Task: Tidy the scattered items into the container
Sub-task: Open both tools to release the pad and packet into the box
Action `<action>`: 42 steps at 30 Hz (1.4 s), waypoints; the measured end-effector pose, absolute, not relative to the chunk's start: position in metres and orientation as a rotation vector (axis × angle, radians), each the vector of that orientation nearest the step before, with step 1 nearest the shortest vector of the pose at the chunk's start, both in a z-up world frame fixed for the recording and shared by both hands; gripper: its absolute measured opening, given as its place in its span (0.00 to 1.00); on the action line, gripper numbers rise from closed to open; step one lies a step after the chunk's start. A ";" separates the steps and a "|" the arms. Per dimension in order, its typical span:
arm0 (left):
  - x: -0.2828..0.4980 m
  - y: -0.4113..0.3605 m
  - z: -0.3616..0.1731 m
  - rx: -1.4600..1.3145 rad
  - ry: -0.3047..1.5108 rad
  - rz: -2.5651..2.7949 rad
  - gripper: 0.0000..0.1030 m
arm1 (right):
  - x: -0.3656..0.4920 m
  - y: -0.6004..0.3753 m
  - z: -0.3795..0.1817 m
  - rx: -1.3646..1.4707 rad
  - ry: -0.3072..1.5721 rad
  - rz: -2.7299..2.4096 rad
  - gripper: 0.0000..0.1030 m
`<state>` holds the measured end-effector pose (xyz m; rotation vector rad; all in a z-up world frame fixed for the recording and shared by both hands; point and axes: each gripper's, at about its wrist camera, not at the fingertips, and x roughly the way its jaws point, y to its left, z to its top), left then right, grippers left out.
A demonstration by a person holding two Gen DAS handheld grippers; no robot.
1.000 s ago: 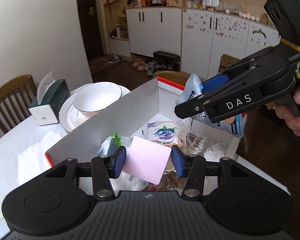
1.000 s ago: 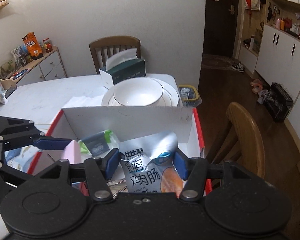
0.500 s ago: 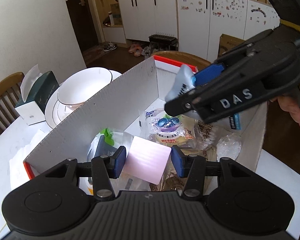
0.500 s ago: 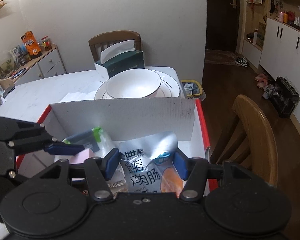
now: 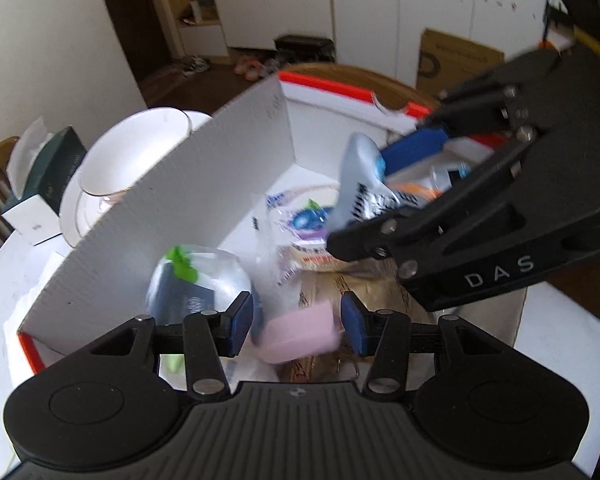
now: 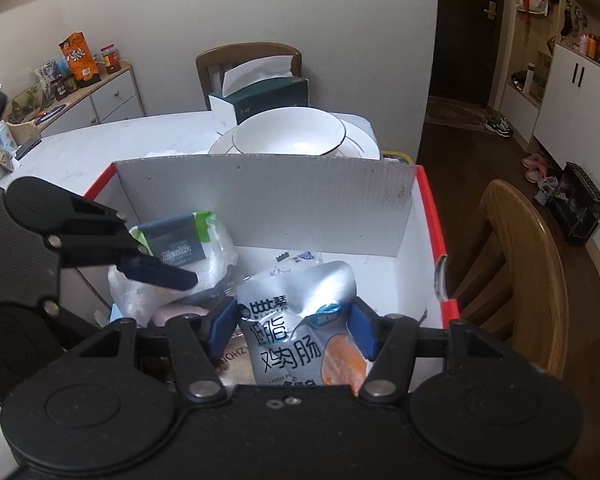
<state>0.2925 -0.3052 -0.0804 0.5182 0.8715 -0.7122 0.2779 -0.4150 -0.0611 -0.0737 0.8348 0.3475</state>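
Bench (image 6: 100, 144) white, carrying box (image 6: 300, 200), bowl (image 6: 288, 136) and tissue box (image 6: 268, 96), chair (image 6: 512, 248) against right edge; right hand-held gripper (image 6: 292, 326) clamped on pouch (image 6: 300, 292) over box, left hand-held gripper (image 5: 296, 320) around blurred pink pad (image 5: 300, 336) inside box, grip unclear.

Left gripper (image 5: 297, 326) over white box (image 5: 188, 200), pink pad (image 5: 300, 338) loose between jaws; right gripper (image 5: 384, 184) clasping silver pouch (image 5: 358, 184)

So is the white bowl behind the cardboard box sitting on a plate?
Yes, the white bowl rests on a white gold-rimmed plate just beyond the box's grey flap.
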 end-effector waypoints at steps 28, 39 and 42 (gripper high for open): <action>0.273 -0.261 -0.057 0.316 0.873 -0.667 0.62 | 0.277 -0.411 -0.053 -0.046 0.875 0.404 0.78; 0.252 -0.237 -0.030 0.217 0.778 -0.620 0.62 | 0.252 -0.410 -0.029 -0.012 0.810 0.404 0.79; 0.248 -0.231 -0.028 0.207 0.767 -0.611 0.62 | 0.243 -0.408 -0.025 -0.010 0.792 0.398 0.79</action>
